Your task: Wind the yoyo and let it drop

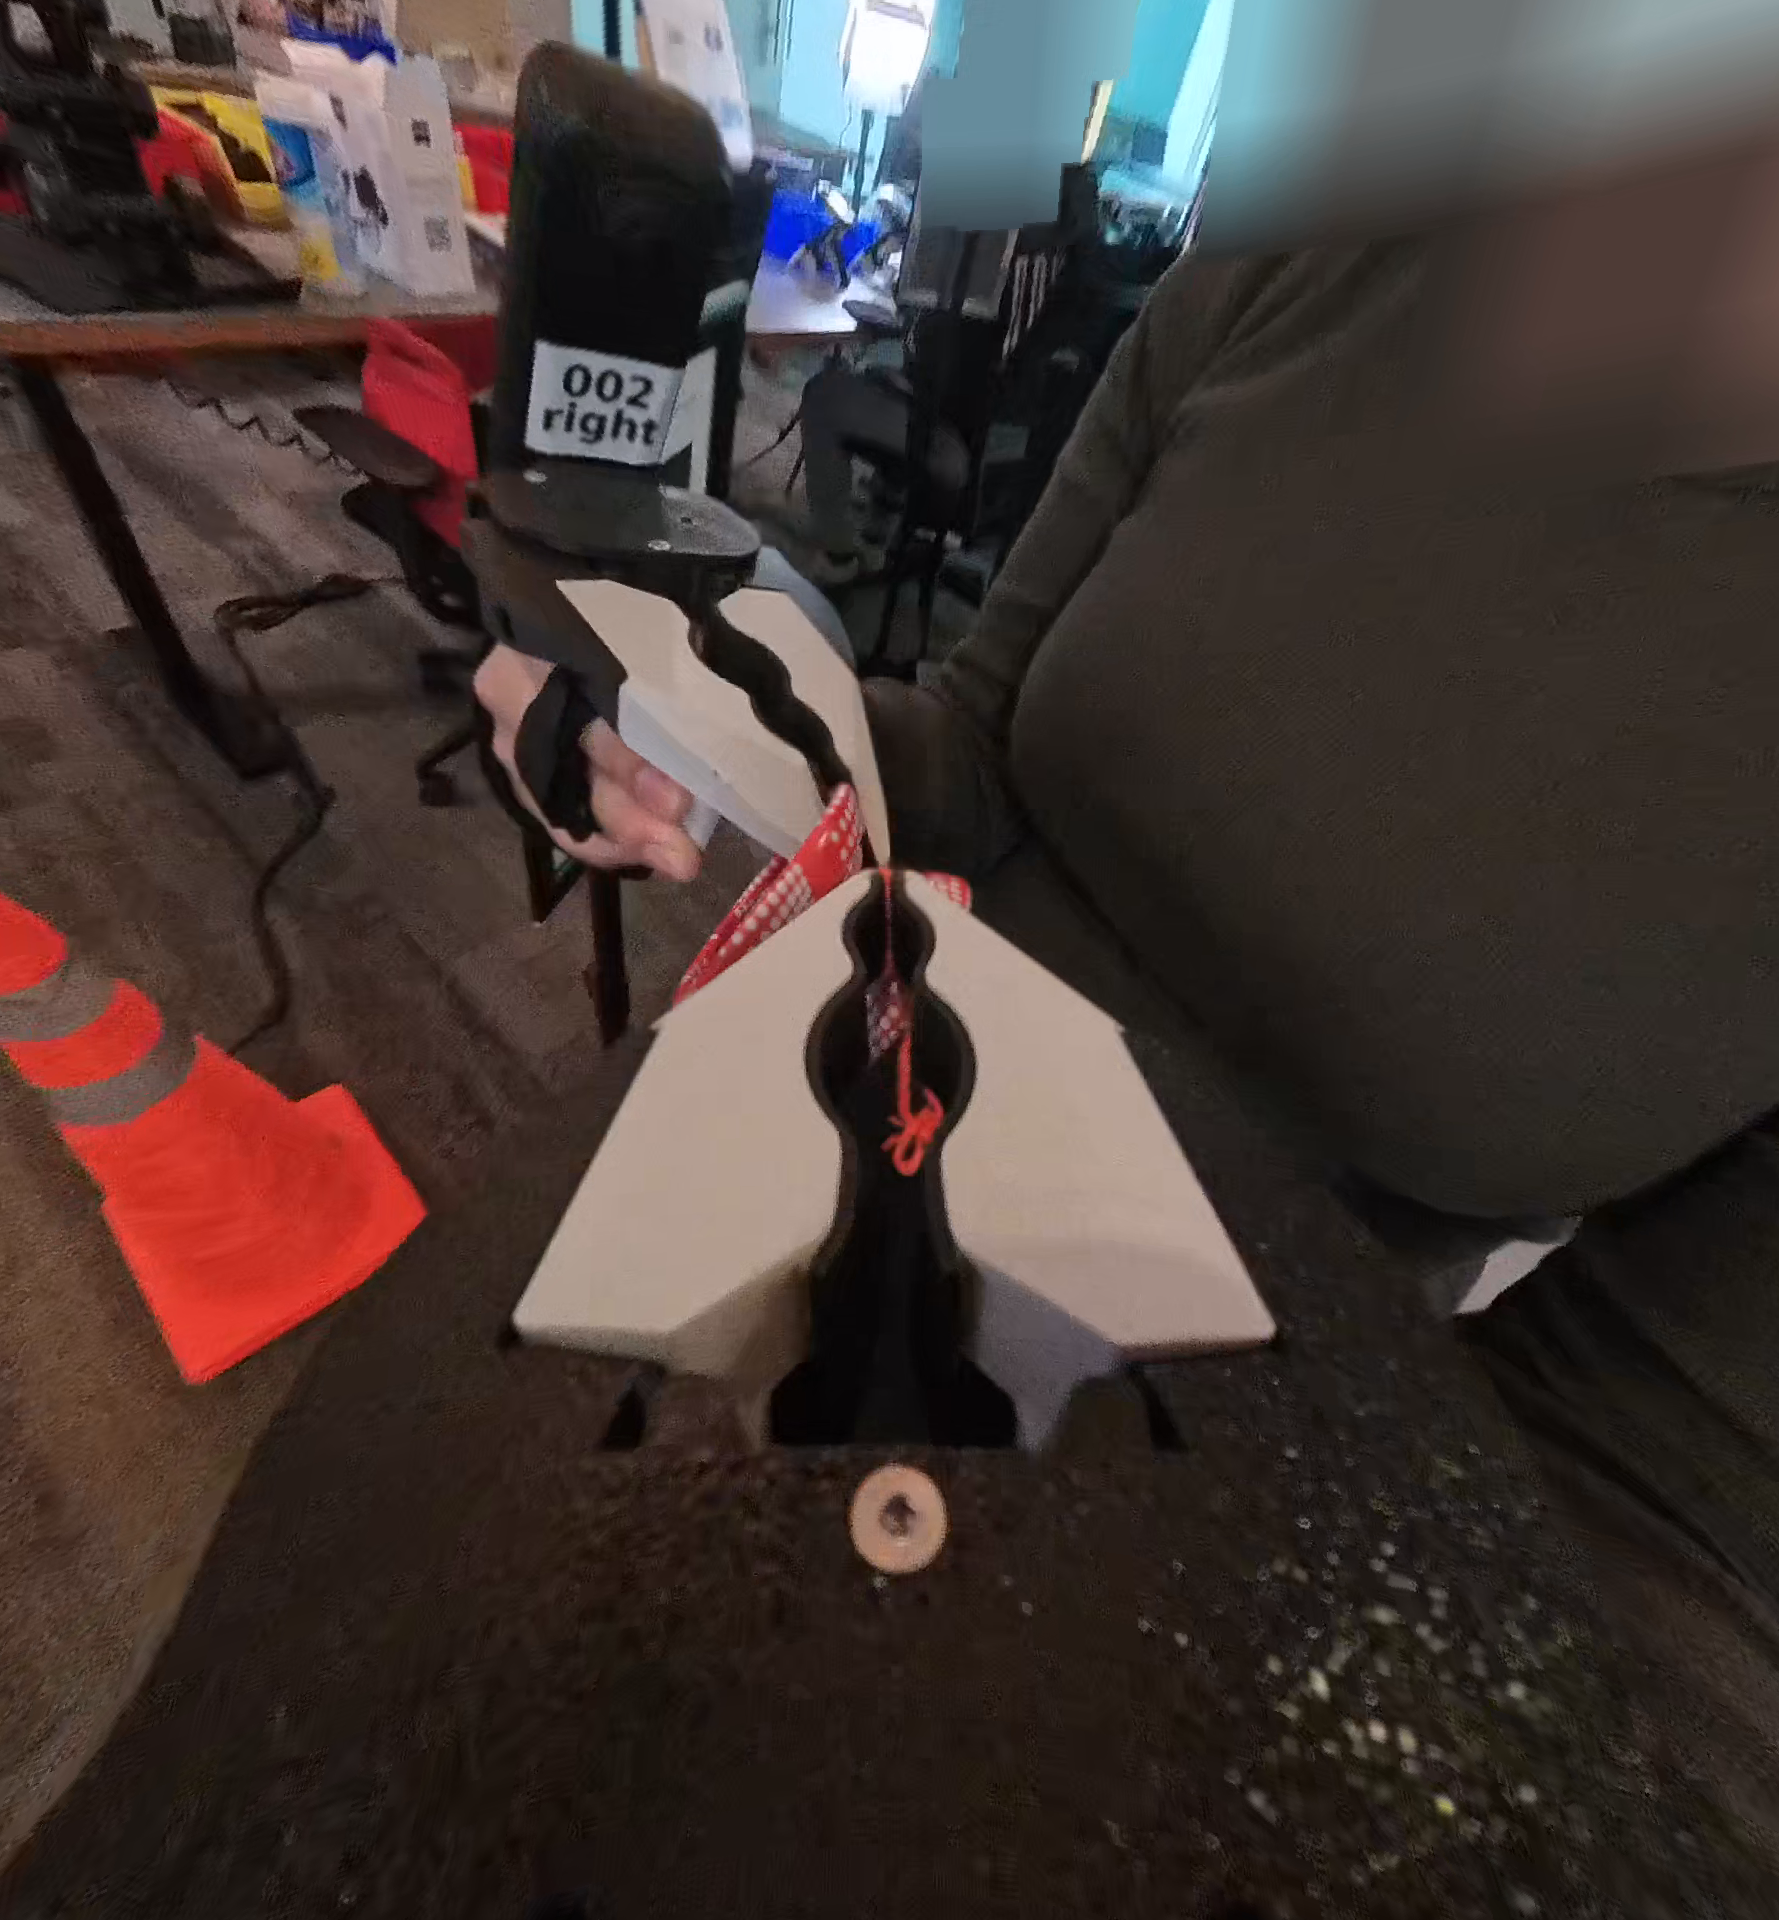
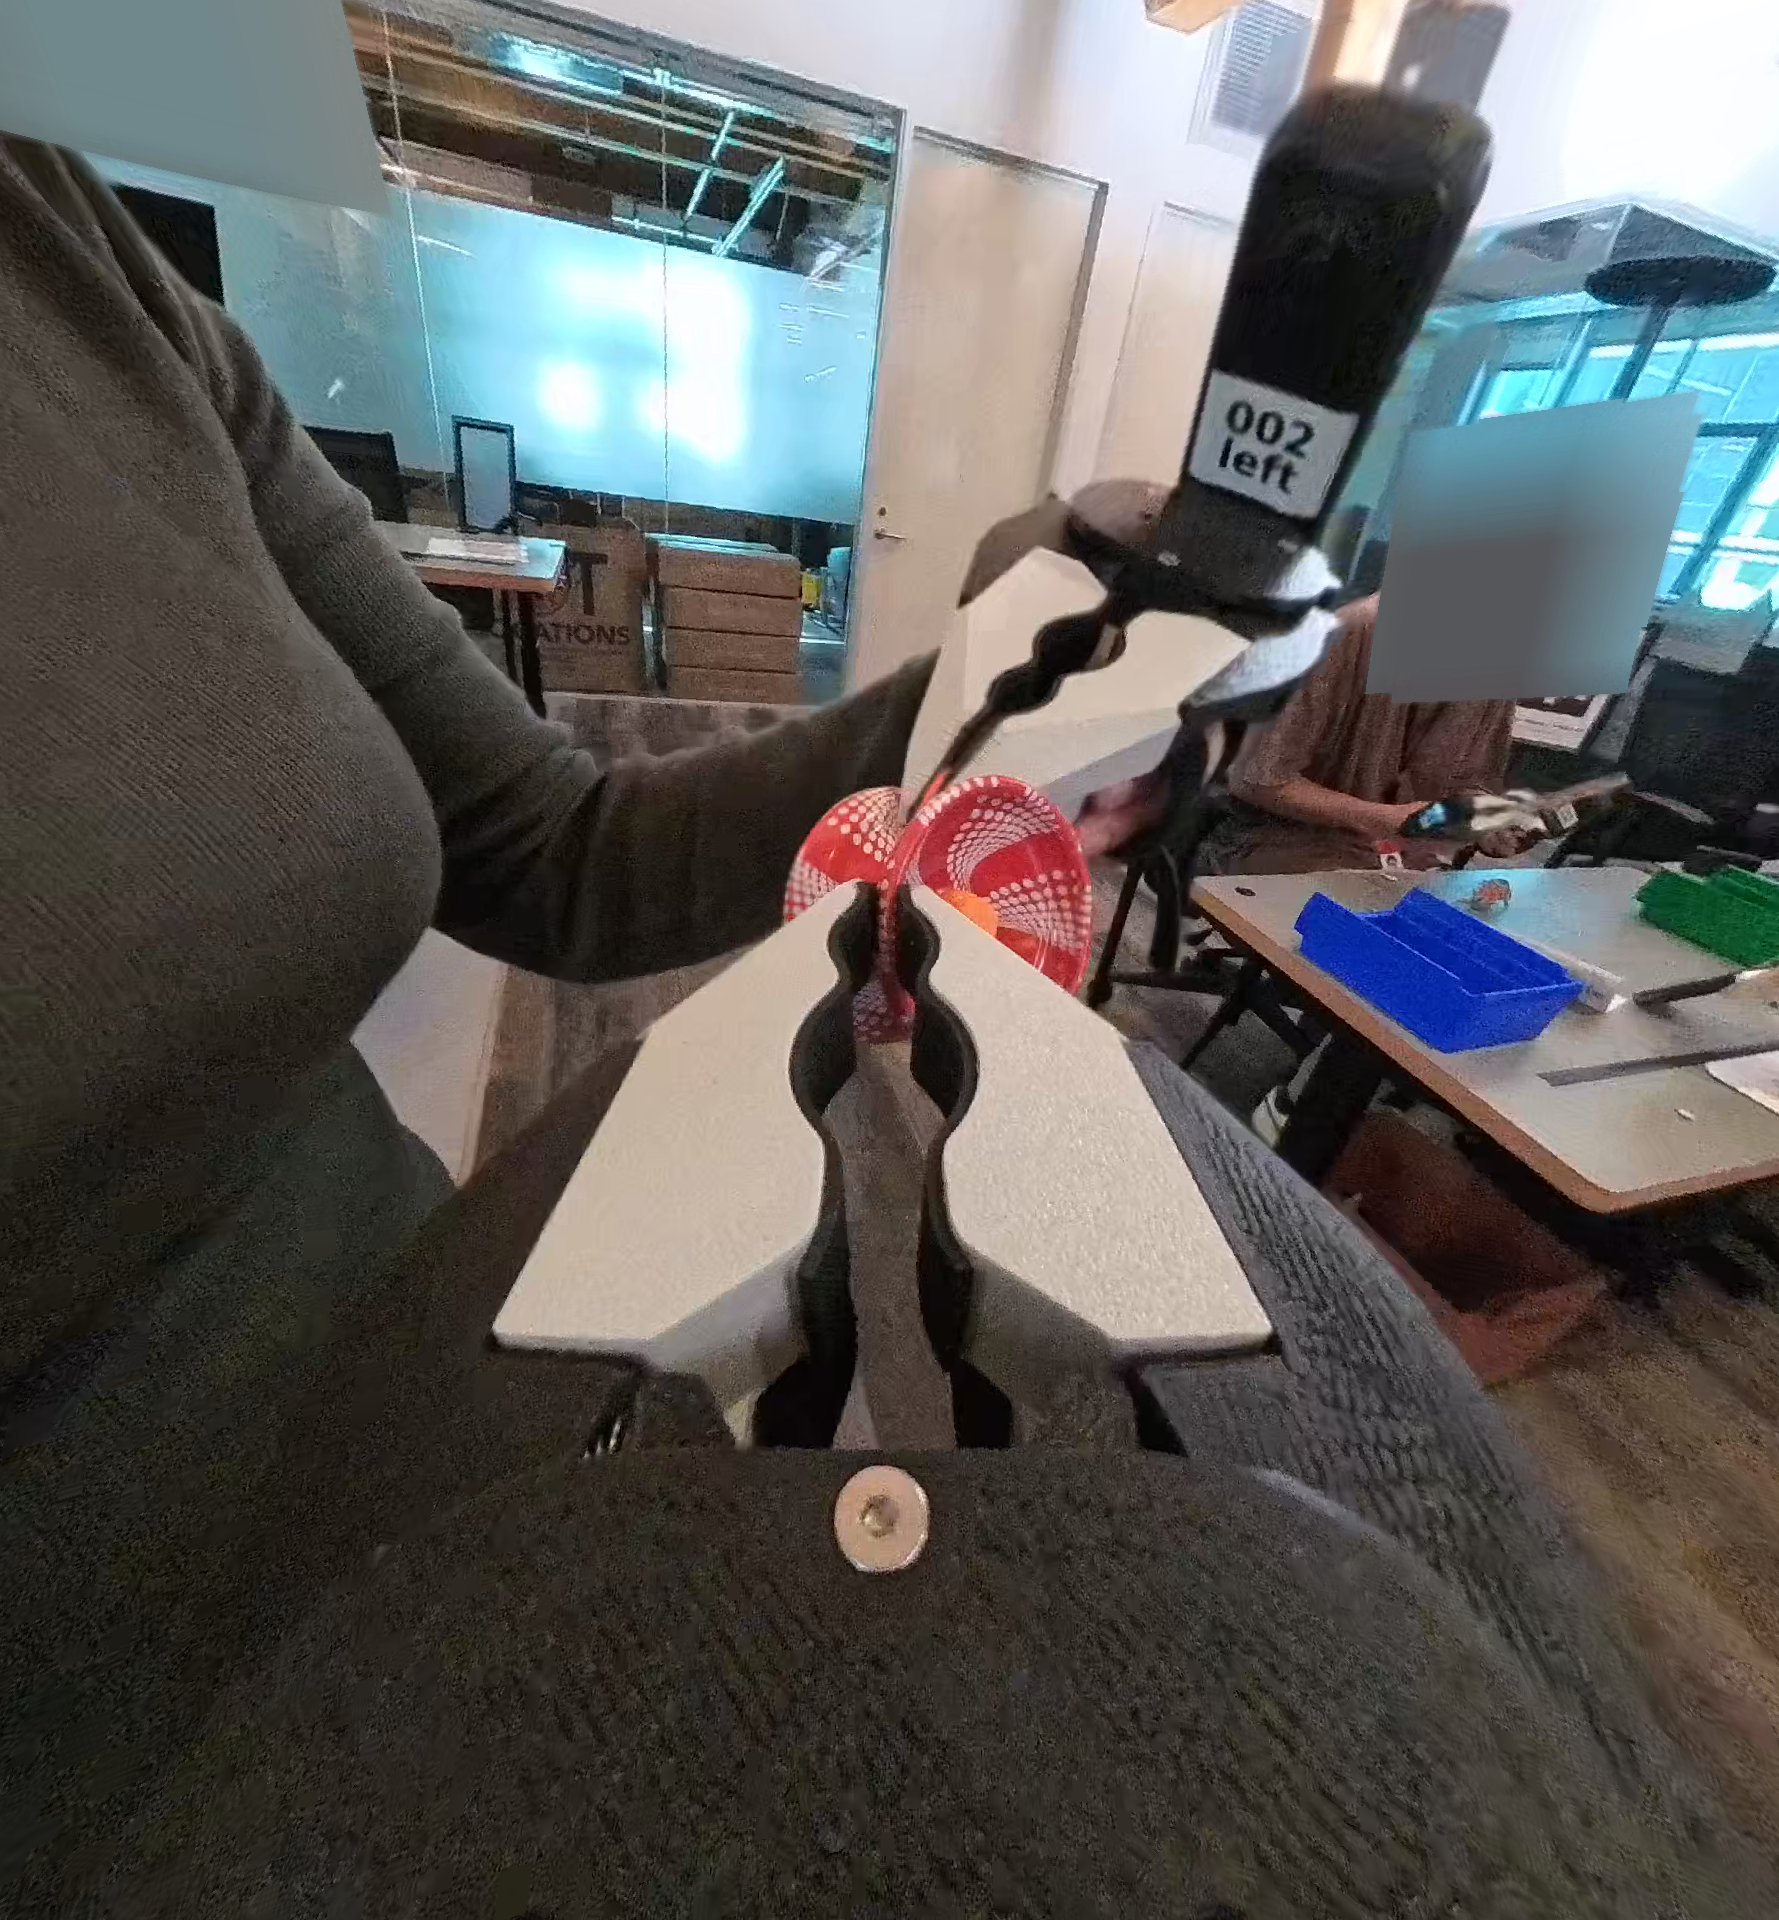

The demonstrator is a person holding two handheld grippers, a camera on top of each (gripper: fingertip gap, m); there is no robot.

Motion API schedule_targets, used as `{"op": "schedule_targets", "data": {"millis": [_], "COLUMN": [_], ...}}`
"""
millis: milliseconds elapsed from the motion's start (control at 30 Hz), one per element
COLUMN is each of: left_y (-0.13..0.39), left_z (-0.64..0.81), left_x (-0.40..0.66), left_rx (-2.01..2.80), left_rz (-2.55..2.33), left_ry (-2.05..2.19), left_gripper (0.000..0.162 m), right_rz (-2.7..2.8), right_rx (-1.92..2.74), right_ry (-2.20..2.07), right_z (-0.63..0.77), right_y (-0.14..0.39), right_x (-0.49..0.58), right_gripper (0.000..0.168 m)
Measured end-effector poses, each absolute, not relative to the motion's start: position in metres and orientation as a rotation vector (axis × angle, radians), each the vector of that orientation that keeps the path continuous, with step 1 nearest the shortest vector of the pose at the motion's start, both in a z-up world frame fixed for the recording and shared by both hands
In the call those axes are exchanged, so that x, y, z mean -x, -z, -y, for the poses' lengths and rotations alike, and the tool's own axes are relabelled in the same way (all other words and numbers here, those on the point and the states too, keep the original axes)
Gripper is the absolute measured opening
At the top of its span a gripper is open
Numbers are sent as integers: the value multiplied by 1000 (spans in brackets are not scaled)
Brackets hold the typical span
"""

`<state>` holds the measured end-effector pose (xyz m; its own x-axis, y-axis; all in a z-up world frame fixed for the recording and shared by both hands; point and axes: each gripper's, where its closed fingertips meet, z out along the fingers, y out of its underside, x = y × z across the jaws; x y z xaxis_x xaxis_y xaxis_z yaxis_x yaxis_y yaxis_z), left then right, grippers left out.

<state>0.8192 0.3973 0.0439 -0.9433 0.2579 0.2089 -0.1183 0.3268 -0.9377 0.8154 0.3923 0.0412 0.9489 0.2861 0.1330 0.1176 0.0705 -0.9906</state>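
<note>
Left gripper (image 1: 890, 883) pinches the red string (image 1: 906, 1091); right gripper (image 2: 890, 904) clamps the yoyo (image 2: 978, 883) (both handles bear white labels).

yoyo (image 2: 1010, 873): glossy plastic (dotted) | tongs (image 2: 890, 904): matt, grainy | string (image 1: 908, 1101): twisted cord

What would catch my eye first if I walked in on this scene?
Probably the red yoyo with white dots, pinched between two pale grippers held in mid-air in front of a person in a dark sweater. Its red string runs through the left gripper. An orange traffic cone on the carpet stands out too.
</note>
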Motion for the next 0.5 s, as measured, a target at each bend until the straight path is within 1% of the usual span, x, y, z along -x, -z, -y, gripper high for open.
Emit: {"op": "schedule_targets", "data": {"millis": [233,500], "left_y": [-36,-28], "left_z": [-388,-362], "left_x": [-824,-839], "left_rx": [204,200], "left_rz": [1823,1470], "left_ry": [-1860,-1824], "left_gripper": [0,0], "right_rz": [230,53], "right_rx": [1510,1540], "right_ry": [-156,-36], "right_z": [-382,-355], "right_y": [-33,-27], "right_x": [-820,-824], "right_gripper": [1,1]}}
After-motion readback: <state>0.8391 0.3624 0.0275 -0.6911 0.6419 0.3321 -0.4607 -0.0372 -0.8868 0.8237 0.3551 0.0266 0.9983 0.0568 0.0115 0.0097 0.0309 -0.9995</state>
